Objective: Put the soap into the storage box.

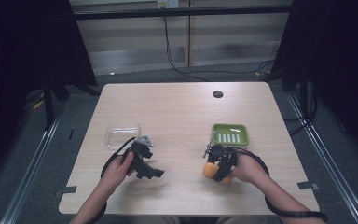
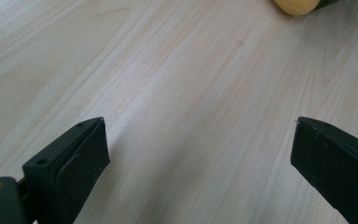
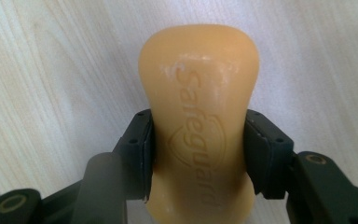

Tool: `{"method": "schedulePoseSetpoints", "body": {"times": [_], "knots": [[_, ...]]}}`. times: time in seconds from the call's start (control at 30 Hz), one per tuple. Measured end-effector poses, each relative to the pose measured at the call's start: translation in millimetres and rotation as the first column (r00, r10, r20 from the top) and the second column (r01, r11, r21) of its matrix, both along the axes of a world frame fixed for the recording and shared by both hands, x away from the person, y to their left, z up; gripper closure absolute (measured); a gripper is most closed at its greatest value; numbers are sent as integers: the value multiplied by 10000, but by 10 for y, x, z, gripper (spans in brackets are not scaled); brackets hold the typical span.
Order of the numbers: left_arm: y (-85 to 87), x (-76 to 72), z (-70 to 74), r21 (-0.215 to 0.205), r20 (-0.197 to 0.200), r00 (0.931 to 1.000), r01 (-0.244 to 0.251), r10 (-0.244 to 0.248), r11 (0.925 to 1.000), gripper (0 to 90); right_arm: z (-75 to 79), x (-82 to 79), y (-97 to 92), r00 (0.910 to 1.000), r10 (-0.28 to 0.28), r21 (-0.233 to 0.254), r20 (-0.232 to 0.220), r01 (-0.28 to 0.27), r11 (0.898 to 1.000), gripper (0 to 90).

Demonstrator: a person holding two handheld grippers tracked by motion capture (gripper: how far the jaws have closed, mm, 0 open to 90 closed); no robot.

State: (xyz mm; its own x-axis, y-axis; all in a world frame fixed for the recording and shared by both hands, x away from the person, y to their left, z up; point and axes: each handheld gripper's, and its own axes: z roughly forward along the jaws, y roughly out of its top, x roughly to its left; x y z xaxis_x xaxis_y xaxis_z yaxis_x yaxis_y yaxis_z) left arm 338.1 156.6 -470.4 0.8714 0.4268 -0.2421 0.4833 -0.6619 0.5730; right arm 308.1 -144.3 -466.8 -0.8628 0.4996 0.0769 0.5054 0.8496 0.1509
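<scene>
An orange-yellow bar of soap [image 3: 198,130] stamped "Safeguard" sits between the two black jaws of my right gripper [image 3: 198,154], which is shut on its waist. In the high view that gripper [image 1: 213,171] holds the soap [image 1: 209,170] low over the table's front right, just in front of a green soap dish [image 1: 230,135]. My left gripper [image 1: 153,174] stands open near the front left, jaws pointing right. Its own view shows its jaws [image 2: 200,149] wide apart over bare wood, with the soap's edge [image 2: 296,6] at the top.
A clear shallow plastic tray [image 1: 122,135] lies left of centre, just behind the left gripper. A small dark round disc [image 1: 217,94] sits near the table's far edge. Dark curtains and metal rails flank the wooden table [image 1: 177,112].
</scene>
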Motion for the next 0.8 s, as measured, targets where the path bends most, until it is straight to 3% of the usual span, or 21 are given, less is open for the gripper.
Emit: {"method": "schedulePoseSetpoints", "body": {"times": [0.47, 0.8], "knots": [[-10, 0, -4, 113, 39, 9999, 137, -138, 9998, 41, 114, 72, -93, 9989, -220, 204, -418, 229, 9995, 498], [-24, -1, -25, 107, -51, 9999, 143, -143, 9998, 41, 148, 83, -151, 9987, -409, 499, -296, 423, 9979, 499]]}}
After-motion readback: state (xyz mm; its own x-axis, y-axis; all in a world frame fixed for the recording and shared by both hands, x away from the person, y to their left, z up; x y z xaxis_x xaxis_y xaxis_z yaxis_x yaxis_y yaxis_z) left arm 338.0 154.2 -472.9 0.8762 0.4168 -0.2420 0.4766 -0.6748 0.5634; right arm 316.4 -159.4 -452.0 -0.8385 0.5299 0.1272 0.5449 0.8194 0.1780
